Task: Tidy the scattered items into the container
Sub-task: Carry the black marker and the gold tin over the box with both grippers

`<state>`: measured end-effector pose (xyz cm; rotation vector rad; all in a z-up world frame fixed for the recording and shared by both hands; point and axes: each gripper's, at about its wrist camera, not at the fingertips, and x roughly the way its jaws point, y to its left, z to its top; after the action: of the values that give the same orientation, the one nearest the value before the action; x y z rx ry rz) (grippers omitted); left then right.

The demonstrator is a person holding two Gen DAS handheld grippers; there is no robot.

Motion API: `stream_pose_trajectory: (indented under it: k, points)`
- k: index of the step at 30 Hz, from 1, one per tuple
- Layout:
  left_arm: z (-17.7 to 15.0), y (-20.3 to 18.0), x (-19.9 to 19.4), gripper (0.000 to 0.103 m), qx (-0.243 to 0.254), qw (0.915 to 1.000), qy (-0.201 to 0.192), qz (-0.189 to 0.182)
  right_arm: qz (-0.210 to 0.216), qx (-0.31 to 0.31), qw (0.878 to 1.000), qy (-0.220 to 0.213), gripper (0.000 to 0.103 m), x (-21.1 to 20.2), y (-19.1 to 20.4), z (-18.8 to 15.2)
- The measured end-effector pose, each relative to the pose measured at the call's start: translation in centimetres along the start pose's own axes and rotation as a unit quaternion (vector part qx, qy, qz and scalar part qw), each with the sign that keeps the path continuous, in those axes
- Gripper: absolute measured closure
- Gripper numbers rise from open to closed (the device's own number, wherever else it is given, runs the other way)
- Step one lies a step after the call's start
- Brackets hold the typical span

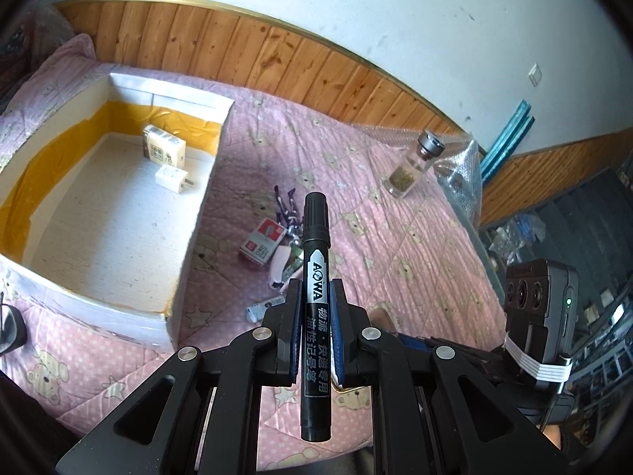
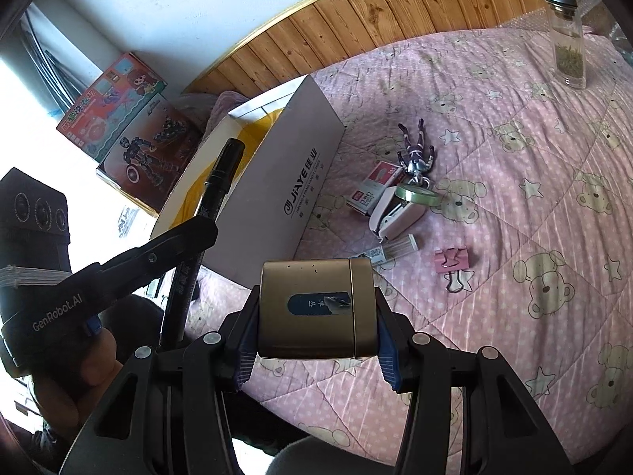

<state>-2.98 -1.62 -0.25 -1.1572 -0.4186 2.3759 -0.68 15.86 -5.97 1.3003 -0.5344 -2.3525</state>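
My left gripper (image 1: 315,289) is shut on a black marker pen (image 1: 315,261) and holds it above the pink bedspread, right of the open white box (image 1: 198,206). The box holds a tissue pack (image 1: 164,151) and a white plug (image 1: 173,179). My right gripper (image 2: 316,304) is shut on a gold tin (image 2: 316,308), held above the bedspread beside the box (image 2: 277,182). The left gripper with the marker (image 2: 215,182) shows at left in the right wrist view. Scattered on the bed lie a staples box (image 2: 372,192), a figurine keychain (image 2: 415,150), a tape roll (image 2: 419,194), a stapler (image 2: 399,217), a lead tube (image 2: 399,243) and a pink binder clip (image 2: 453,259).
A glass jar with a metal lid (image 2: 565,31) stands far right on the bed, also in the left wrist view (image 1: 411,170). Toy boxes (image 2: 130,126) lie beyond the container. A wood-panelled wall (image 1: 277,55) borders the bed. Bubble wrap (image 1: 459,174) lies at the bed's right edge.
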Motion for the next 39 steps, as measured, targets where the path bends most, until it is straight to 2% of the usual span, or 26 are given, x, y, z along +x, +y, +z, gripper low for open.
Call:
stream_pose_trajectory:
  k: [17,39]
  points:
    - [1.5,3.9,-2.9,0.090,-0.035,0.9988,-0.035,-0.003,0.019,-0.043,0.999,-0.005,0.051,0.6,5.1,2.5]
    - [2.5,7.6,-4.7,0.090,-0.068,0.9961,-0.056,-0.001,0.033,-0.083,0.996,-0.002,0.051,2.2,9.7,4.3]
